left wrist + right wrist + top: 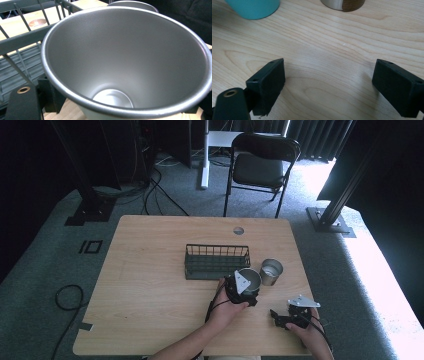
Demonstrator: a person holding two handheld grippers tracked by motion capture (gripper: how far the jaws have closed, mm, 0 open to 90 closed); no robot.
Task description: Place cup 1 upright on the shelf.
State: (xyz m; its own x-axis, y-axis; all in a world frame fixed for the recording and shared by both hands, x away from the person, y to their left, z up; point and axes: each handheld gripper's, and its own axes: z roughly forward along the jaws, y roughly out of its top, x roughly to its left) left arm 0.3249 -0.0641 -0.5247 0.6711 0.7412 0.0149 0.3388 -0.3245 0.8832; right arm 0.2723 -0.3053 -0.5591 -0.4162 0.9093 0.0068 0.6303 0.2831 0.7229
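Note:
My left gripper is shut on a metal cup just right of the wire basket's front right corner. In the left gripper view I look down into the cup's grey inside, with a black pad against its outer wall on each side. A second metal cup stands close to its right. My right gripper rests low over the table near the front edge, its jaws wide open over bare wood. Ahead of it are a teal cup base and a steel cup base.
The dark wire basket sits mid-table, directly left of the held cup. The wooden table has a round cable hole at its far edge. A black folding chair stands beyond the table.

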